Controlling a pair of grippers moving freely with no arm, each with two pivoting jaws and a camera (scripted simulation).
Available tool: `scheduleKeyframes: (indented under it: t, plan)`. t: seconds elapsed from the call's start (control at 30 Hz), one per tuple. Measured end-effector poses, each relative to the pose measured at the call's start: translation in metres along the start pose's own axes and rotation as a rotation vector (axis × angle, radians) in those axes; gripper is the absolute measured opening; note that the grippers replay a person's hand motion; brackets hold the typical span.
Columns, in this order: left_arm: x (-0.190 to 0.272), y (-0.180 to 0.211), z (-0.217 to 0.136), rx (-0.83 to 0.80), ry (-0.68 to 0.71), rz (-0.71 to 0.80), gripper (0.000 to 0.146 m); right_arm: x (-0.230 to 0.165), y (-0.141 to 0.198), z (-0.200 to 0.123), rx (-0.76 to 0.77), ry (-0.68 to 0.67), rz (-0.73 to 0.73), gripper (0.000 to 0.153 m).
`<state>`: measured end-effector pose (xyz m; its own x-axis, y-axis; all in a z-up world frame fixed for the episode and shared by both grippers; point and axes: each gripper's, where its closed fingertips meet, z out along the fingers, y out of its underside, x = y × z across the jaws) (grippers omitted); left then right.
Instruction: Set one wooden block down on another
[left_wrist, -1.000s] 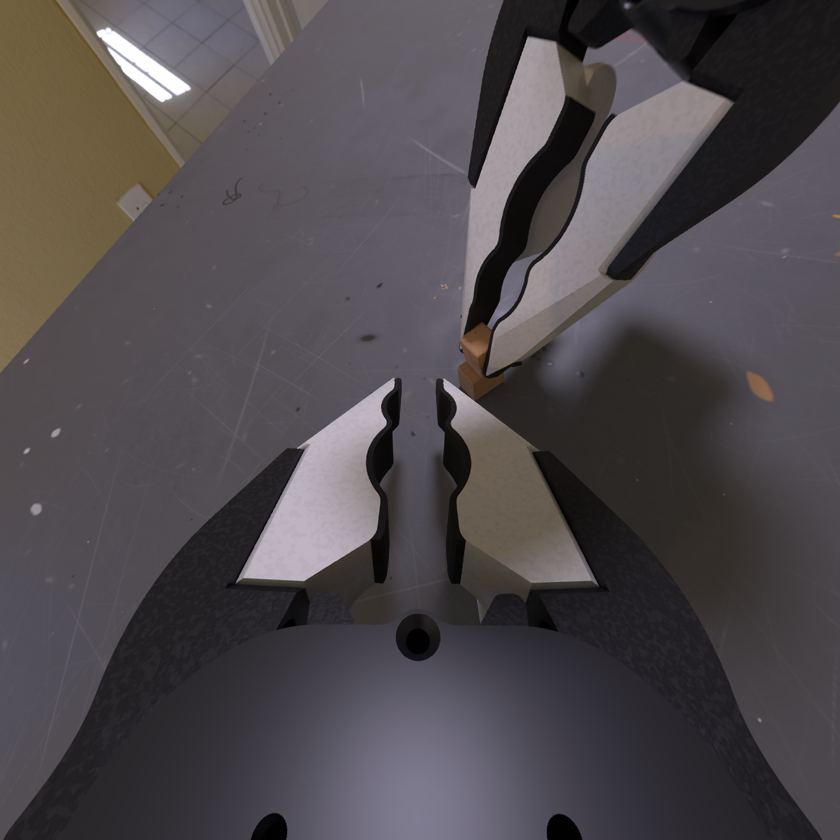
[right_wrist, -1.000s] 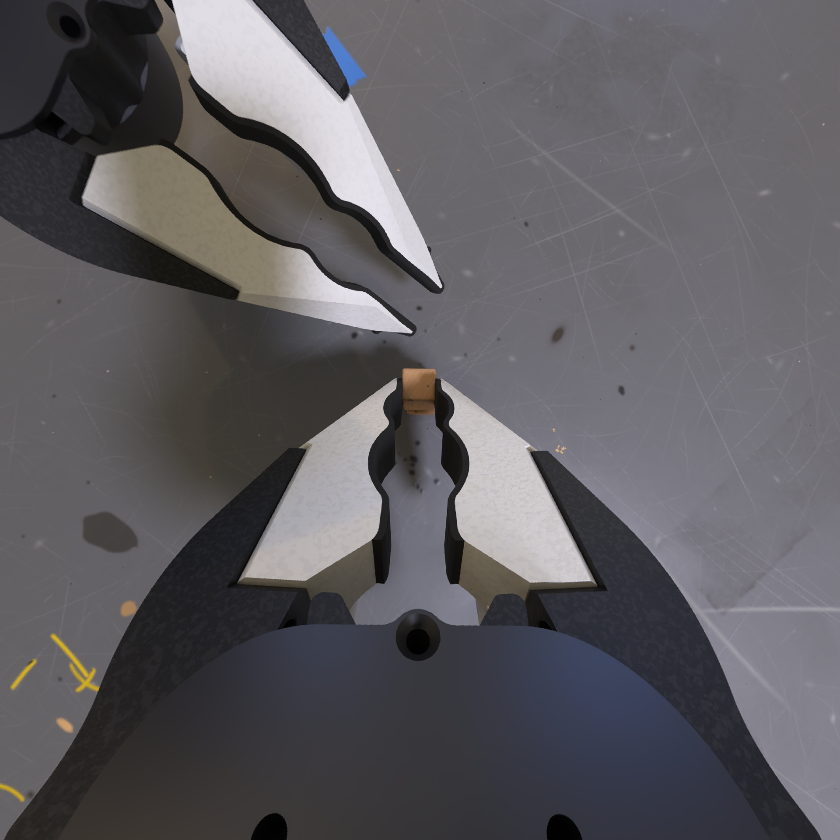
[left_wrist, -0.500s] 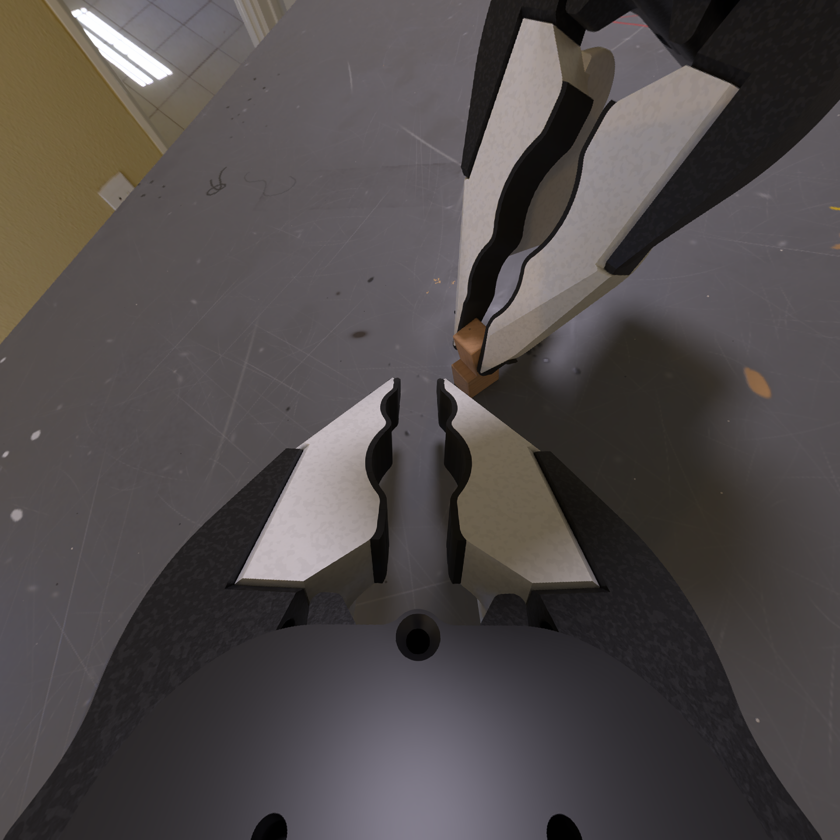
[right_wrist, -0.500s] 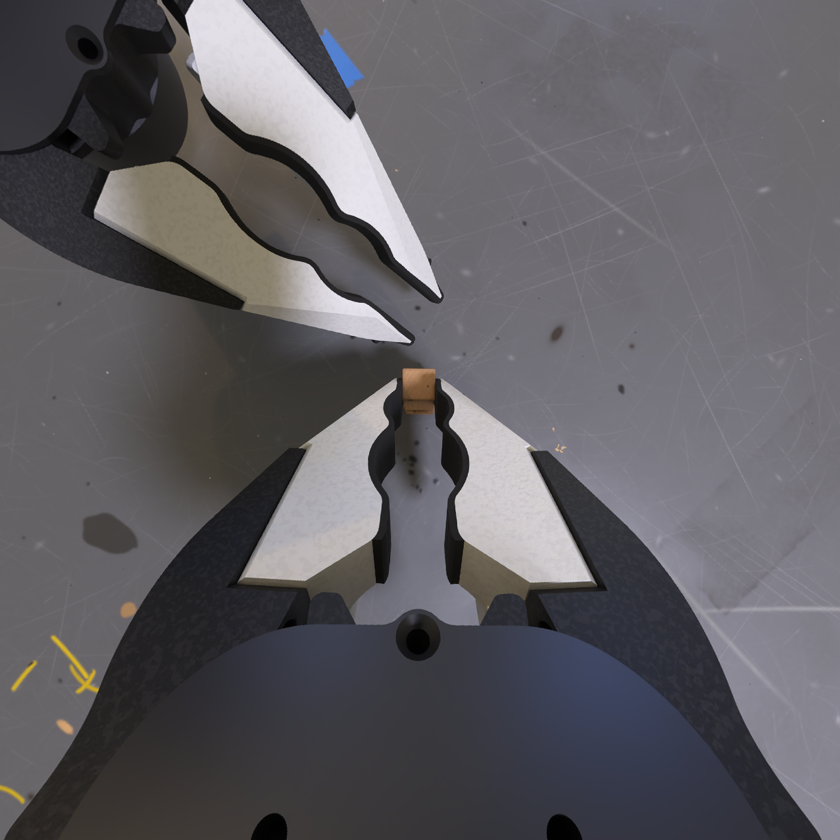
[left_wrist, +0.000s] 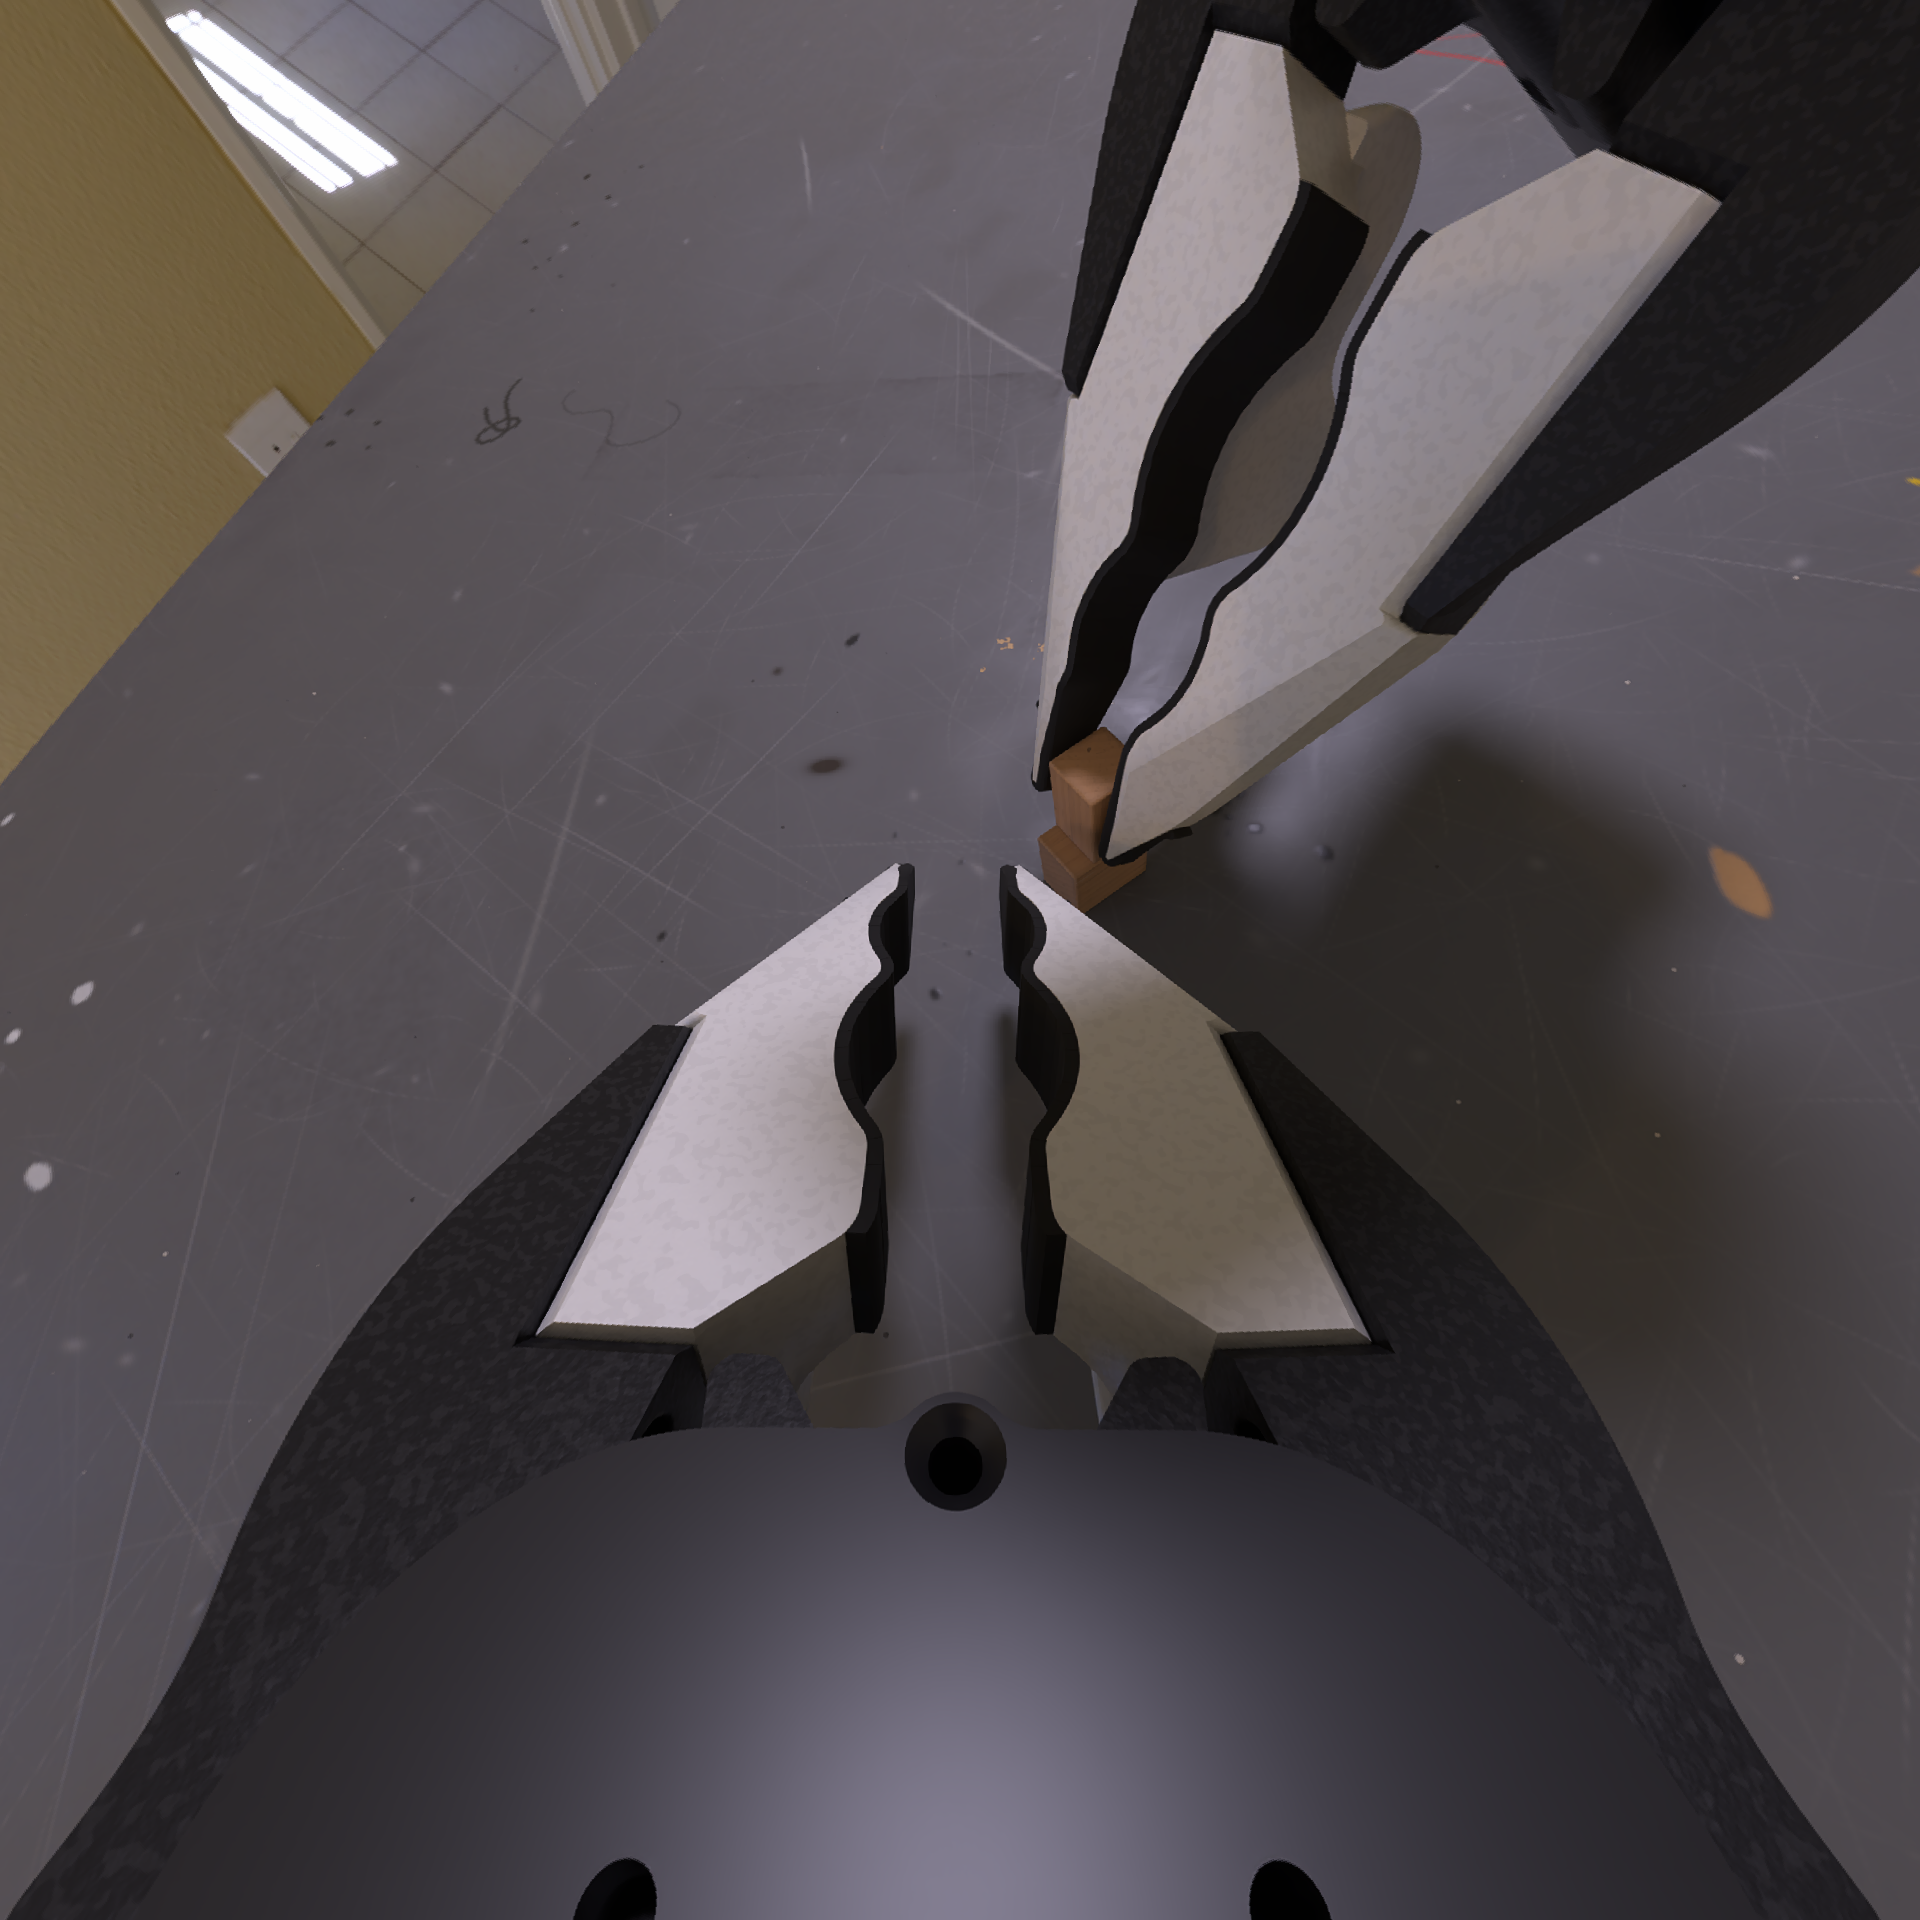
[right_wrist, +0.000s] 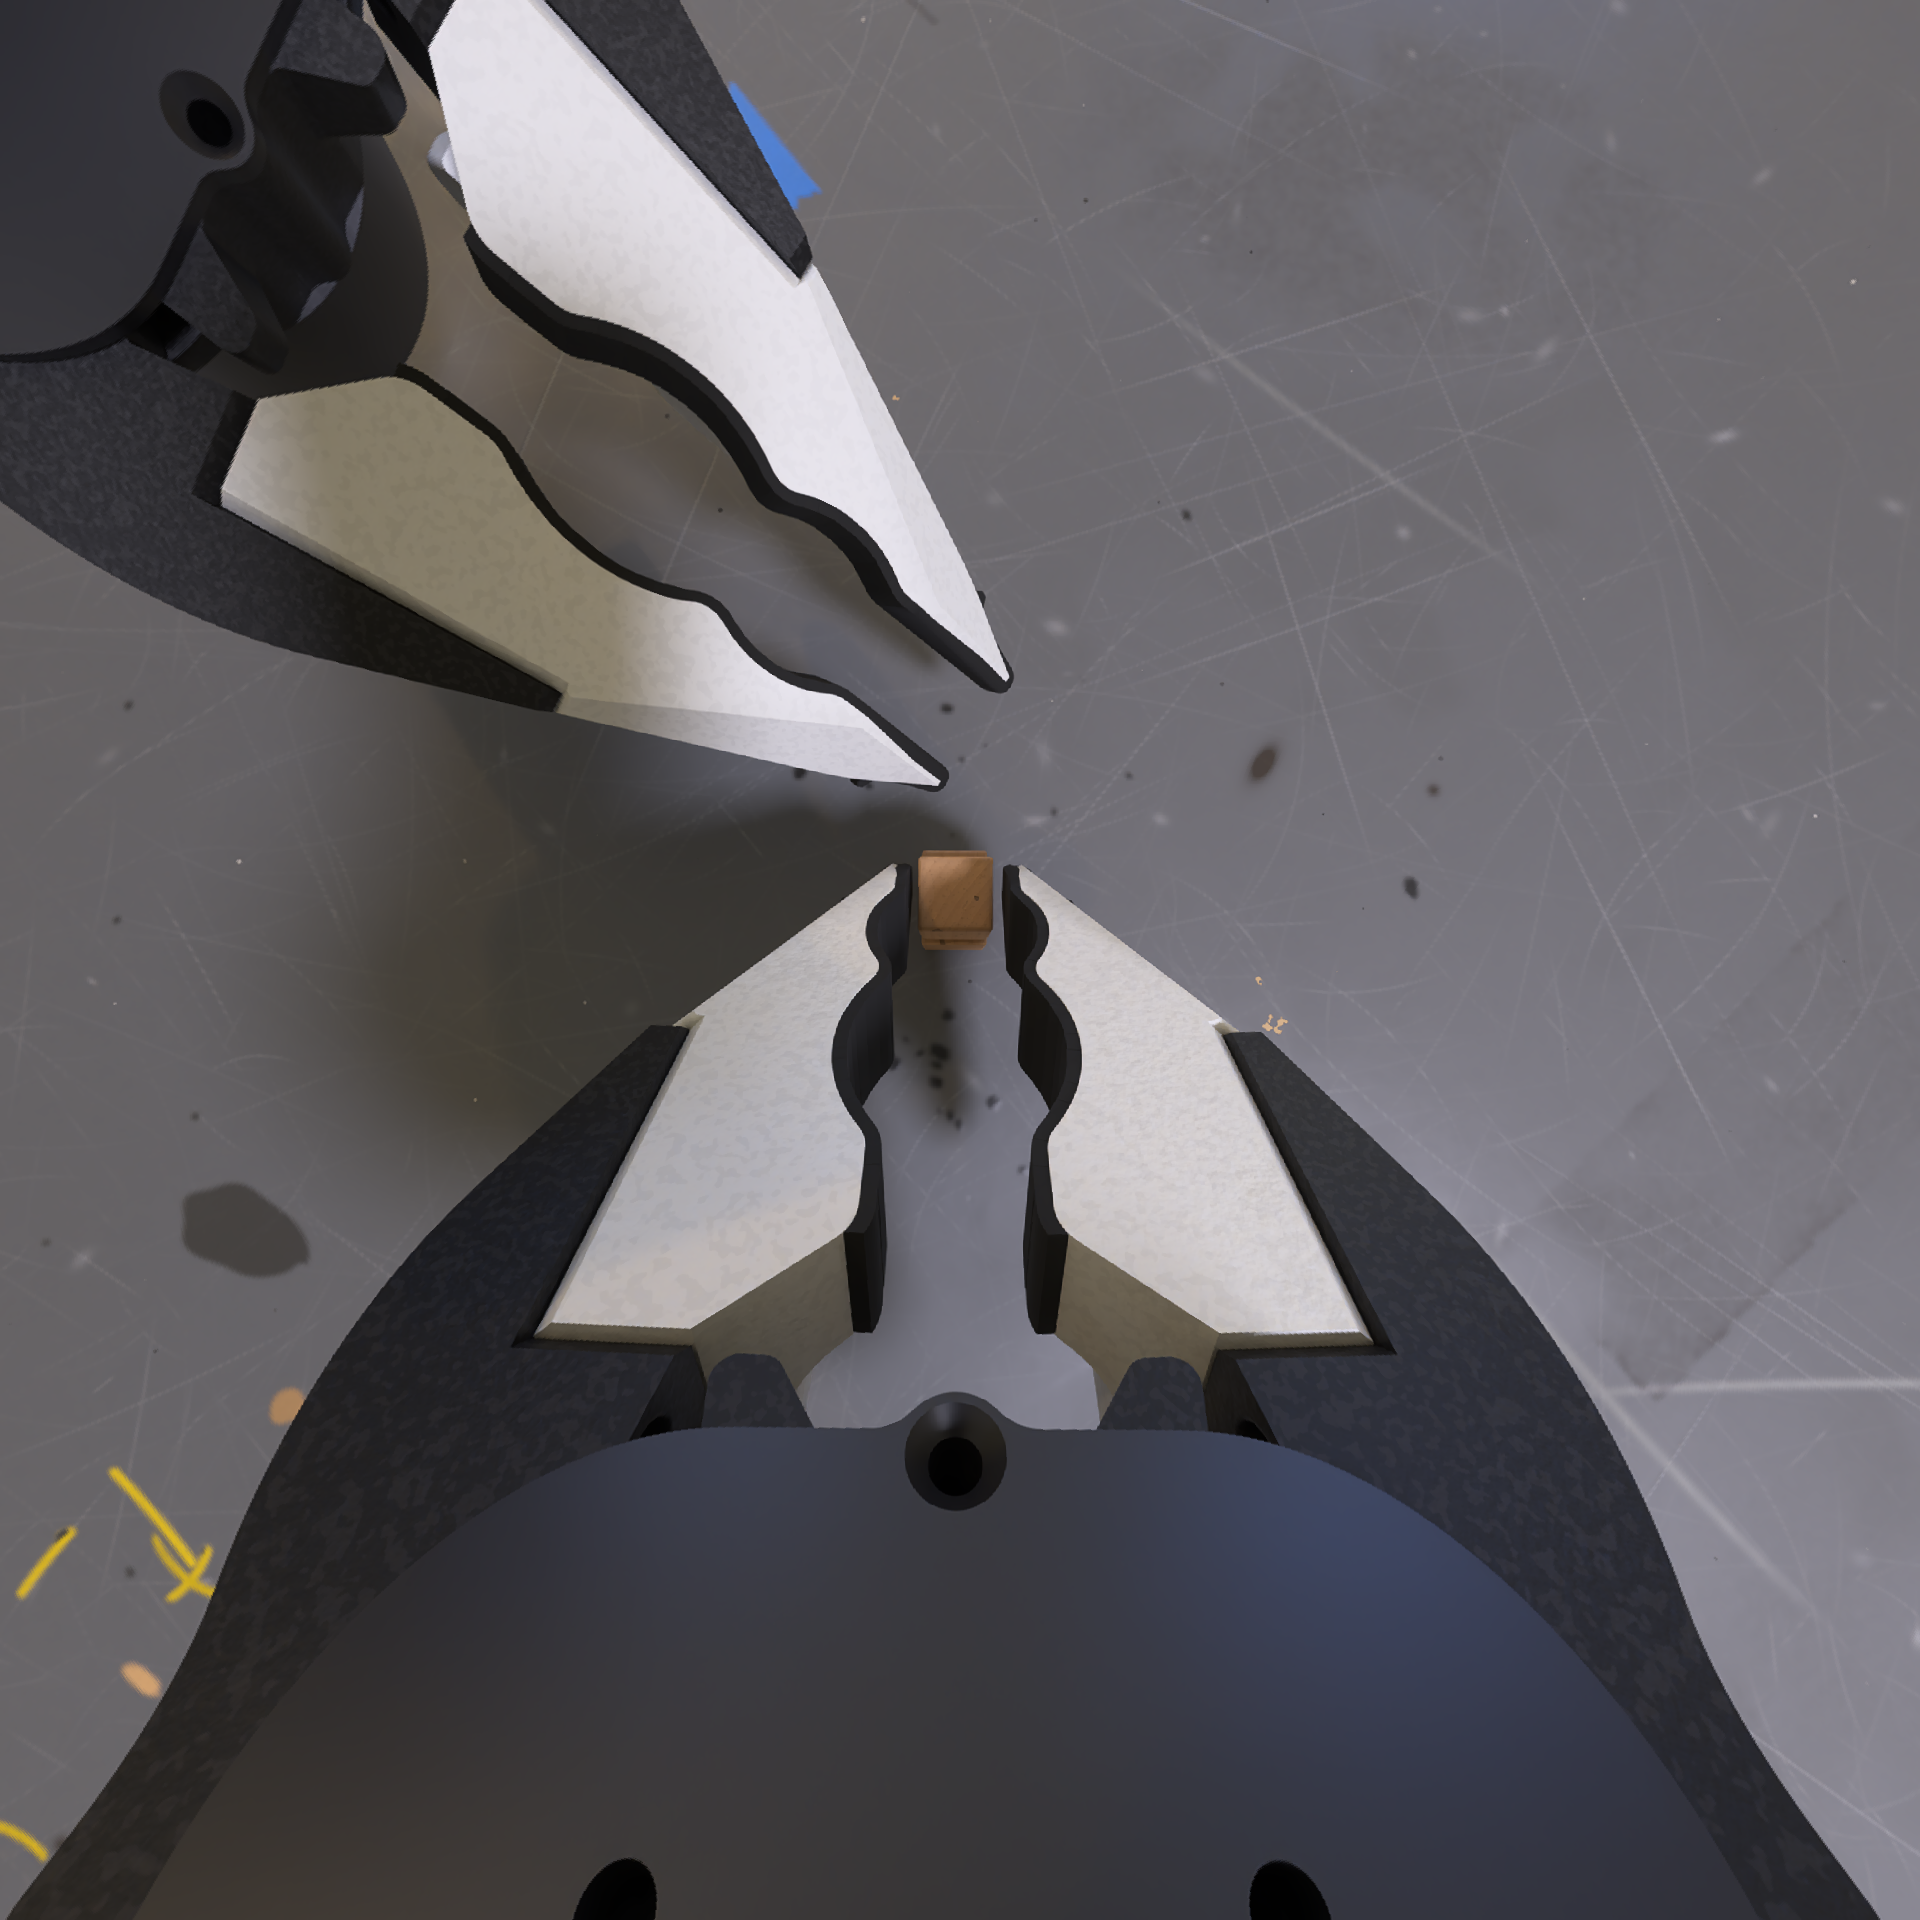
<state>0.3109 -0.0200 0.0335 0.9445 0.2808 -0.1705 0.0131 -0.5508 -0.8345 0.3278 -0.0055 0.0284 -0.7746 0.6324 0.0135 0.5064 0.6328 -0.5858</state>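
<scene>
Two small wooden blocks stand stacked on the grey table (left_wrist: 623, 727). The upper block (left_wrist: 1081, 779) rests on the lower block (left_wrist: 1075, 878). My right gripper (right_wrist: 956, 883) points down over the stack, and the upper block (right_wrist: 956, 891) sits between its fingertips with a thin gap on each side, so it is open. Only a sliver of the lower block (right_wrist: 951, 940) shows under the upper one. My left gripper (left_wrist: 956, 883) is open and empty, just left of the stack. It also shows in the right wrist view (right_wrist: 971, 727), and the right gripper shows in the left wrist view (left_wrist: 1075, 821).
The table top is scratched and spotted. A yellow wall (left_wrist: 125, 364) runs along its far left edge. A blue tape piece (right_wrist: 774, 145) lies behind the left gripper. Yellow scribbles (right_wrist: 156, 1538) and an orange spot (left_wrist: 1740, 883) mark the surface.
My right gripper's fingers have parted slightly from the upper block, which stays on the lower one. The left gripper has drifted a little but stays open beside the stack.
</scene>
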Motion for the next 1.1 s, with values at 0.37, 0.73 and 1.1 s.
scheduleKeyframes:
  t: [0.37, 0.73, 1.1]
  plan:
    - [-0.011, 0.001, -0.014, 0.040, -0.045, -0.045, 0.019, 0.009, 0.016, -0.021, 0.055, -0.033, -0.014, 0.024]
    - [-0.008, 0.000, -0.057, 0.128, -0.050, -0.180, 0.027, 0.036, 0.008, -0.036, 0.355, -0.573, -0.432, 0.041]
    - [0.018, 0.011, -0.018, -0.101, -0.082, -0.213, 0.051, 0.036, 0.001, -0.002, 0.240, -0.863, -0.709, 0.049]
